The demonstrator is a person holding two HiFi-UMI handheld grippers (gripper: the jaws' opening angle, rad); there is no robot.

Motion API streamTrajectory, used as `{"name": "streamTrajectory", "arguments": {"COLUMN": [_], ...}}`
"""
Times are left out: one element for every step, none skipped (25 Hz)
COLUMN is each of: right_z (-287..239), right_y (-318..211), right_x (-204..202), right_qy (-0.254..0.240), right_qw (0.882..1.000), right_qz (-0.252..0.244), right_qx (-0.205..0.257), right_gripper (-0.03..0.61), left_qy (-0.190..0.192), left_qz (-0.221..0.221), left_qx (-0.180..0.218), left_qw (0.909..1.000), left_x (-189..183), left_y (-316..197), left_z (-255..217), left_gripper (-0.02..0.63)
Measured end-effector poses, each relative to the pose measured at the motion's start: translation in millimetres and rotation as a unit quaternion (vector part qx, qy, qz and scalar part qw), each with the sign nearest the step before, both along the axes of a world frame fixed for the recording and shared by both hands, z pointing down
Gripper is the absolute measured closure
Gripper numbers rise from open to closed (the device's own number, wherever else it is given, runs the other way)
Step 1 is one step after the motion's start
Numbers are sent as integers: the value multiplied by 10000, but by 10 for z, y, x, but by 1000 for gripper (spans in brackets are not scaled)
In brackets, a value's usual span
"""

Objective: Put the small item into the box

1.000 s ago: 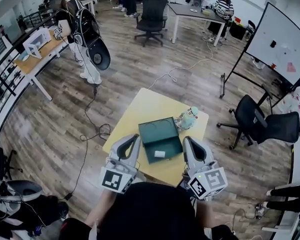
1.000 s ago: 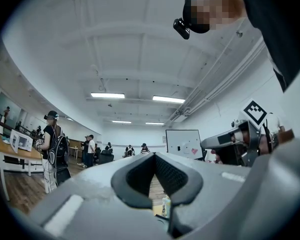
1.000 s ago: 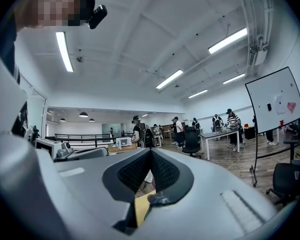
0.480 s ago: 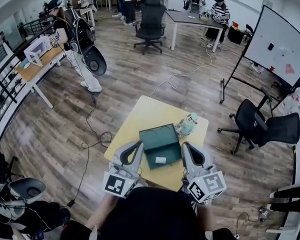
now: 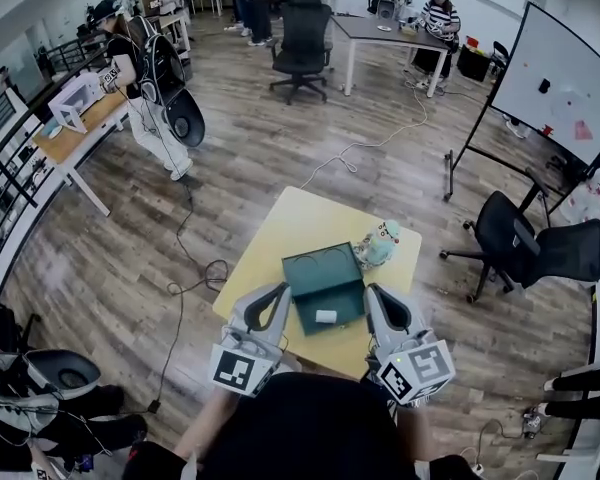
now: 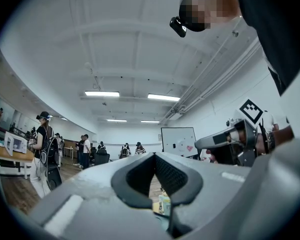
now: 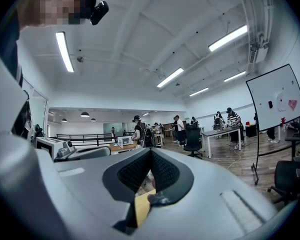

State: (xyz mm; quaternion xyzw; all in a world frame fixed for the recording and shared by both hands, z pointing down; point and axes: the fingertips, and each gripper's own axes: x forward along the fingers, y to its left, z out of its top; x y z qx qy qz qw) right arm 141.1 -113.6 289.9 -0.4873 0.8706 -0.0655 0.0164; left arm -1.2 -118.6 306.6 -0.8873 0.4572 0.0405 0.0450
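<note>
The small white item (image 5: 326,316) lies inside the open green box (image 5: 320,273), close to the box's near wall, on the yellow desk (image 5: 280,226). The left claw (image 5: 276,293) hangs just left of the box and the right claw (image 5: 373,294) just right of it, each with jaws pressed together on nothing. A pale toy figure (image 5: 379,244) stands by the box's far right corner.

Open dark green rectangular box (image 5: 325,278) mid yellow square table (image 5: 270,238), reachable from above. Pale green plush toy (image 5: 378,245) just beside box's far right corner blocks that side. Bare tabletop left of box, far corner.
</note>
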Motion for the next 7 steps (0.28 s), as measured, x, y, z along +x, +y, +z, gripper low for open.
{"name": "streamTrajectory", "arguments": {"right_z": [15,31,45,56,67,77,87], "right_y": [-2,-5,-8,-10,-13,-16,-19], "right_x": [1,3,6,10,16,23,30], "right_qy": [5,6,6,6,8,11,14], "right_qw": [10000,10000,10000,10000,10000,10000,10000], "right_qz": [-5,-7,-8,-5,-1,5,12], "right_qx": [-15,-29,-39,-48,-59,-71,-85], "right_gripper": [577,577,577,577,577,577,577], "left_qy": [-5,5,24,49,76,95,108], "left_qz": [-19,-29,-30,-19,1,21,38], "left_qx": [-9,-22,-37,-49,-57,-64,-72], "left_qw": [10000,10000,10000,10000,10000,9999,9999], "left_x": [-4,-6,-5,0,7,14,21], "left_y": [-2,-5,-8,-10,-11,-12,-14], "left_z": [5,17,35,55,74,89,102], "left_gripper": [612,612,612,612,612,612,612]}}
